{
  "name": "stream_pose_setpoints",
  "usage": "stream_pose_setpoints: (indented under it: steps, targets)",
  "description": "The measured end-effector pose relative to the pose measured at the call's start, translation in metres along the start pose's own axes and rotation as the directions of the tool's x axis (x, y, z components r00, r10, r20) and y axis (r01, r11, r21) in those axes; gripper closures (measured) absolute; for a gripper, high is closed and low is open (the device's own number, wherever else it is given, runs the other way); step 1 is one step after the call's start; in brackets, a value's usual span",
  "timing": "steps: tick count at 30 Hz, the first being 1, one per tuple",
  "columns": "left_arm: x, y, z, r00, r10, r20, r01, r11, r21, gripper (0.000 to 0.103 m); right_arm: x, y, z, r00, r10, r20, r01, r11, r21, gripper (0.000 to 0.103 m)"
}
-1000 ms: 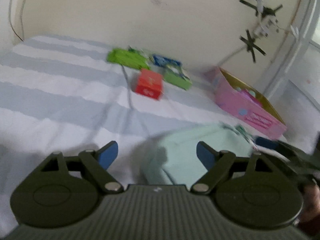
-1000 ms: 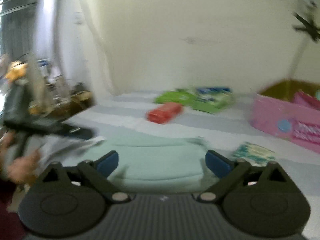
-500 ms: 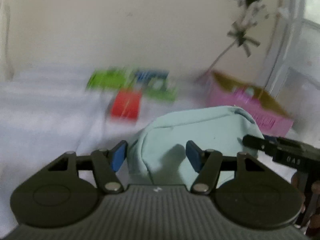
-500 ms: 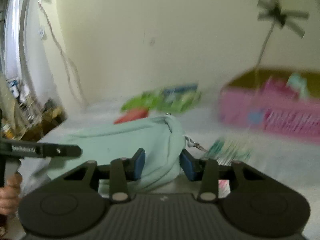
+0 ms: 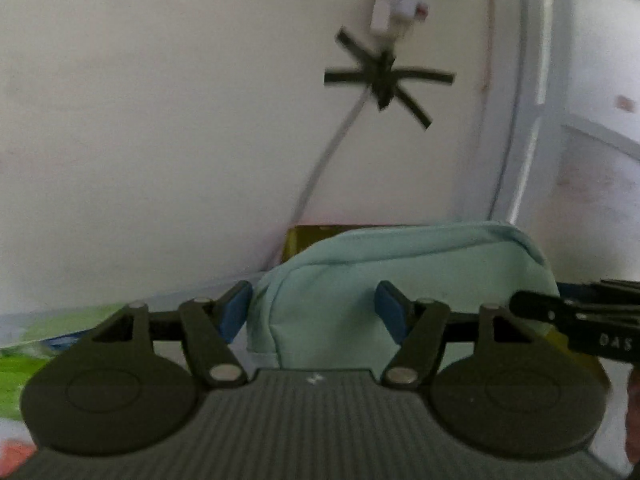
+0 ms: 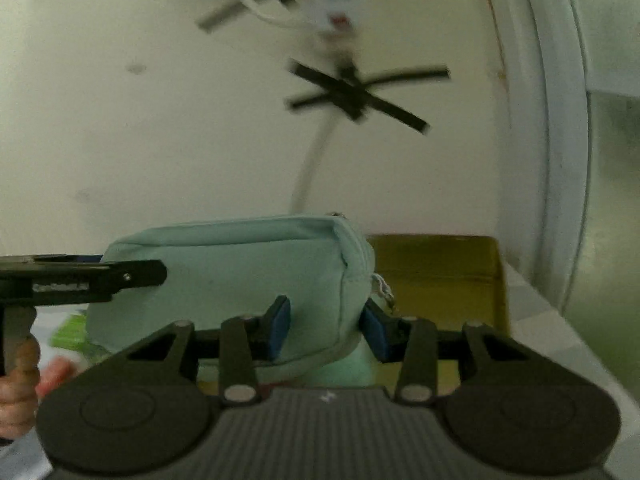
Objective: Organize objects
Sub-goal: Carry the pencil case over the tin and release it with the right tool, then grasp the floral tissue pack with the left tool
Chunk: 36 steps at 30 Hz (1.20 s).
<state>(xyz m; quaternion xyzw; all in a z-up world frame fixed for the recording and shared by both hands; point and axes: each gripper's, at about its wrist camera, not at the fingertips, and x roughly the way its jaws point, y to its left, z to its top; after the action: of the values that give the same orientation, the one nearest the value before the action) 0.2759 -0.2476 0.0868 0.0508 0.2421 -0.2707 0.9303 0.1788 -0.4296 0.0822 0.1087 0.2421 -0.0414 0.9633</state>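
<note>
I have the mint-green pouch (image 5: pixel 400 280) lifted off the bed and carried between both tools, and it hangs in front of the open cardboard box (image 6: pixel 436 276), whose yellow-brown inner wall shows just behind and to the right of the pouch in the right wrist view. My right gripper (image 6: pixel 326 328) is clenched on the pouch's zipper end, both blue pads pressed into the fabric, with the metal zip pull (image 6: pixel 382 290) dangling just beside the right pad. My left gripper (image 5: pixel 316 312) straddles the other end; its jaws are opening slightly, the fabric sits between them, and the left pad seems only to graze the pouch's edge, so I judge that grip as loose at best. The step in hand looks like the carry to the box, and I would say it is nearly over. Next I need to bring the pouch above the box's opening, lower it inside clear of the near wall, and then release both sides together. The green packets (image 5: pixel 24 344) lie well left of the pouch, still to be sorted.
</note>
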Motion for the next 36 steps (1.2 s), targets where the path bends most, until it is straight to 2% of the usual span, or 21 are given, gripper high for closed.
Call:
stream_pose_setpoints:
  steps: [3,4,5,7,8,10,13,16,18,20,21,23,26,29,32,36]
  targets:
    - [0.037,-0.003,0.009,1.0,-0.001,-0.008,0.001,0.999,-0.046,0.033,0.037,-0.019,0.02,0.997,-0.041,-0.067,0.041,0.999,-0.008,0.055]
    - [0.044,-0.004,0.01,1.0,0.015,-0.004,-0.015,0.999,-0.05,0.033,0.047,-0.024,0.025,0.996,-0.054,-0.074,0.053,0.998,-0.02,0.043]
    - [0.048,-0.005,0.011,0.999,0.036,0.003,-0.036,0.998,-0.057,0.032,0.05,-0.026,0.027,0.996,-0.069,-0.051,0.068,0.997,-0.028,0.031]
    - [0.05,0.0,0.012,0.998,0.059,0.016,-0.058,0.994,-0.098,0.021,0.048,-0.033,0.027,0.994,-0.106,0.037,0.107,0.994,-0.025,0.021]
    - [0.049,0.003,0.011,0.998,0.069,0.014,-0.067,0.991,-0.112,0.02,0.046,-0.034,0.024,0.991,-0.114,0.072,0.116,0.993,-0.019,0.018]
    - [0.042,0.009,0.009,0.997,0.082,0.003,-0.081,0.989,-0.124,0.02,0.043,-0.035,0.017,0.984,-0.123,0.129,0.128,0.991,-0.03,0.017]
    - [0.022,0.018,0.0,0.998,0.068,0.003,-0.067,0.986,-0.152,0.02,0.038,-0.021,0.009,0.977,-0.136,0.163,0.157,0.98,-0.123,0.017]
    - [-0.011,0.029,-0.014,0.997,0.073,0.003,-0.072,0.988,-0.138,0.02,0.022,0.001,-0.003,0.962,-0.183,0.202,0.237,0.927,-0.29,0.017]
    - [-0.036,0.039,-0.029,0.997,0.082,0.014,-0.079,0.987,-0.138,0.02,0.011,0.015,-0.017,0.965,-0.187,0.182,0.242,0.902,-0.357,0.017]
    - [-0.055,0.048,-0.043,0.995,0.097,0.013,-0.094,0.984,-0.152,0.02,0.013,0.023,-0.028,0.981,-0.152,0.119,0.186,0.91,-0.37,0.018]
    - [-0.063,0.052,-0.052,0.995,0.104,0.006,-0.102,0.982,-0.162,0.02,0.015,0.029,-0.034,0.979,-0.163,0.121,0.198,0.899,-0.391,0.018]
    - [-0.08,0.063,-0.069,0.994,0.109,-0.013,-0.11,0.977,-0.185,0.02,0.023,0.037,-0.04,0.955,-0.228,0.188,0.288,0.866,-0.408,0.017]
    - [-0.098,0.073,-0.088,0.992,0.117,-0.046,-0.124,0.966,-0.227,0.02,0.036,0.041,-0.046,0.96,-0.188,0.207,0.26,0.873,-0.413,0.021]
    - [-0.125,0.088,-0.108,0.991,0.126,-0.046,-0.134,0.952,-0.274,0.02,0.033,0.037,-0.049,0.963,-0.185,0.194,0.242,0.912,-0.332,0.029]
    - [-0.152,0.1,-0.125,0.989,0.146,-0.035,-0.15,0.943,-0.298,0.02,0.013,0.029,-0.054,0.969,-0.177,0.174,0.216,0.946,-0.24,0.029]
    - [-0.184,0.109,-0.148,0.987,0.158,-0.024,-0.158,0.943,-0.294,0.02,-0.013,0.045,-0.074,0.972,-0.162,0.168,0.207,0.932,-0.299,0.026]
